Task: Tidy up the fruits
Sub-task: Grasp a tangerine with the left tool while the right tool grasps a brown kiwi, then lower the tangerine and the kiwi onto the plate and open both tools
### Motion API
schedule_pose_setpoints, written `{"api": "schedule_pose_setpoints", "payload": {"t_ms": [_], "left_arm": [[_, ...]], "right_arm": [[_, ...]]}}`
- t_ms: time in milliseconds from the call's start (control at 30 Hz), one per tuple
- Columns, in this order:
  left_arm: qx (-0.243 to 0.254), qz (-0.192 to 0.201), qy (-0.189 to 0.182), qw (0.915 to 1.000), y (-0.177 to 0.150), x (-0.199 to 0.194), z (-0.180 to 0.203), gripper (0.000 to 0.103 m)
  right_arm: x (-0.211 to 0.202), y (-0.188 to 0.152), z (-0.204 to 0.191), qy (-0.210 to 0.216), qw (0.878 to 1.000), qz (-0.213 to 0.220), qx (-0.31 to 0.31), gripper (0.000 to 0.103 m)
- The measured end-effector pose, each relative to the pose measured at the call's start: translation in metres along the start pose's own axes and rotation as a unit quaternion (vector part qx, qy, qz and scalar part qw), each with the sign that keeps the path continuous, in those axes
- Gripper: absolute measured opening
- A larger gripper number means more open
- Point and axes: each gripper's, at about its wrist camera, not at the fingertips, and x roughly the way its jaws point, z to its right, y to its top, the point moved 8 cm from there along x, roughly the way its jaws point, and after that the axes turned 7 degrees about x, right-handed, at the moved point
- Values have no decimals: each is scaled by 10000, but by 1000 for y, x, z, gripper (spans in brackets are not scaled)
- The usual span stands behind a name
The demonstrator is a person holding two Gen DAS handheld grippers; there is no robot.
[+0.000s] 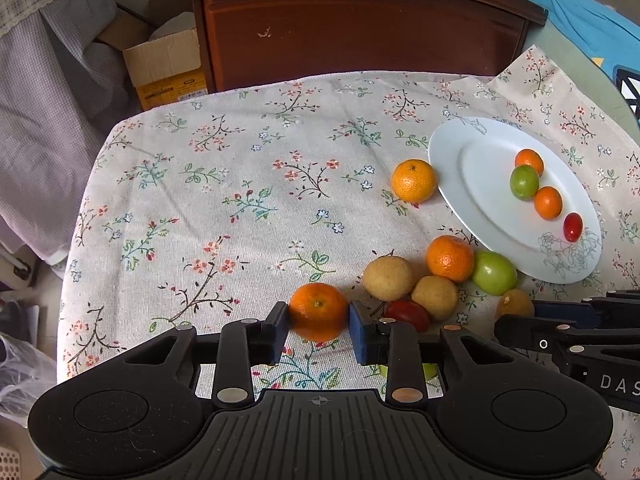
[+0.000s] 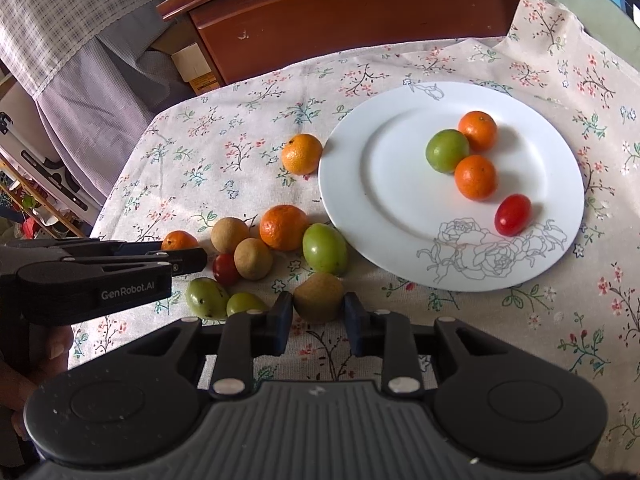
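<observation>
Four fruits lie on the plate, right on the desk. Loose fruit clusters left of it.

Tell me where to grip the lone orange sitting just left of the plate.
Grip the lone orange across its round middle, coming from above. Set the fingers front and back, not sideways: the plate rim sits tight against its right side, leaving little room there.
</observation>
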Motion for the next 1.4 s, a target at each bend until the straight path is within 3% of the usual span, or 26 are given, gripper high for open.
{"api": "schedule_pose_setpoints", "payload": {"t_ms": [167,400,867,1133,1400], "left_arm": [[-83,268,-117,9995,12,-14,0,30],[122,697,-324,9970,37,-34,17,30],[160,927,-932,9912,70,-35,60,30],[321,806,-1143,9897,75,-13,91,30],[422,680,-1328,9879,75,6,113,30]], "right_arm": [[-13,11,-3,112,9997,226,-7,28],[-45,46,2,150,9962,856,73,28],[-87,96,59,-139,9827,1651,826,28],[-64,86,96,-398,9795,1299,1488,28],[-48,78,104,-540,9794,1107,1599,28]]}}
